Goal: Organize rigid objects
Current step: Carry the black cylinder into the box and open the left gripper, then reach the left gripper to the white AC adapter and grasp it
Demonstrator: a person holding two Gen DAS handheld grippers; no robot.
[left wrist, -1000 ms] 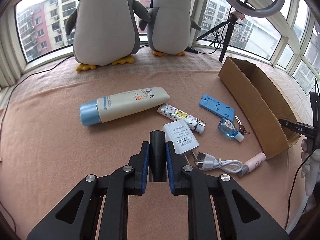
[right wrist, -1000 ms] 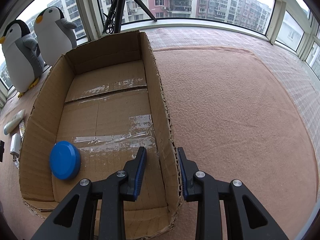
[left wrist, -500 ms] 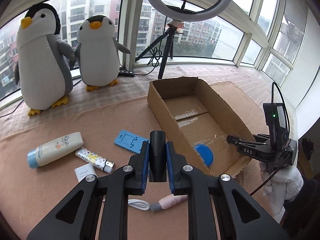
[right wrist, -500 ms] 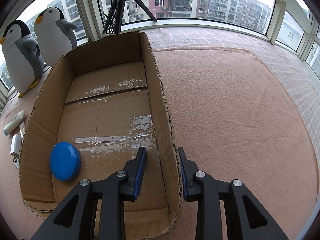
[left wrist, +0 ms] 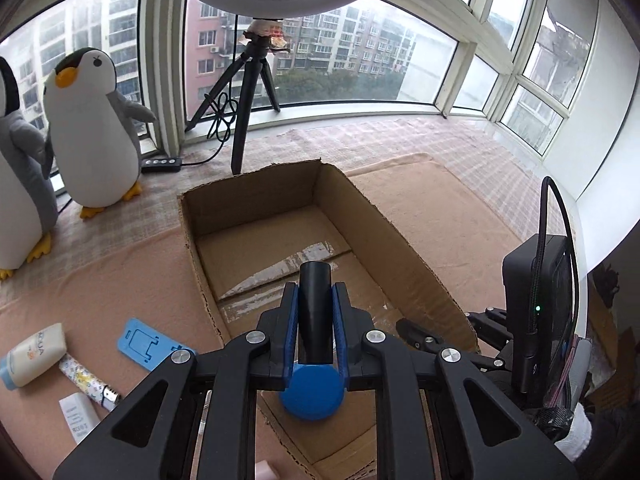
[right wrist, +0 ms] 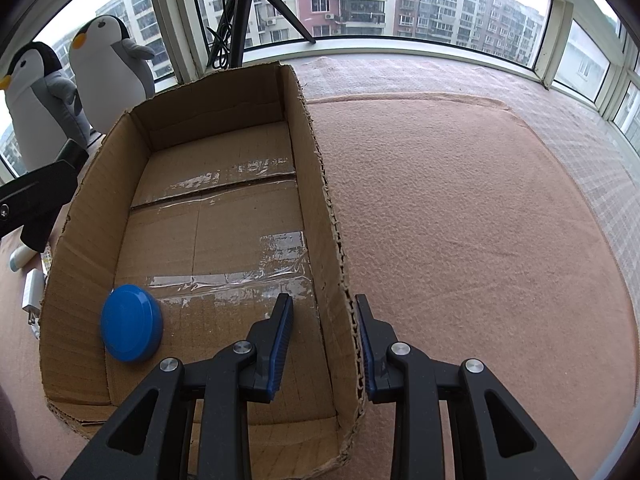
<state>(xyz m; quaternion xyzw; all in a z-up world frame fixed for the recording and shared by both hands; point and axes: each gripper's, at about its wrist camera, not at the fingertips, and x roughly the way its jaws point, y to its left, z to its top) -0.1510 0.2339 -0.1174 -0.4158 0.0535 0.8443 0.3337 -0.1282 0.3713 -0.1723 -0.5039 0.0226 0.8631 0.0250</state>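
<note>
Currently the black cylinder point(left wrist: 315, 312) is pinched between the blue pads of the left gripper point(left wrist: 315, 320), held above the open cardboard box point(left wrist: 404, 252). On the box floor, directly beneath it, a blue round lid point(right wrist: 131, 328) lies near the near-left corner. The right gripper point(right wrist: 323, 344) carries nothing; its jaws straddle the box's right wall, partly open, seemingly steadying it. Outside, on the pink cloth, a sunscreen tube point(left wrist: 32, 356), a blue phone stand point(left wrist: 150, 344) and a white charger point(left wrist: 78, 416) wait. Released from this height, the cylinder may strike the lid, bounce or roll; I judge lowering it first is safer. Bumping the wall could shift the box.
</note>
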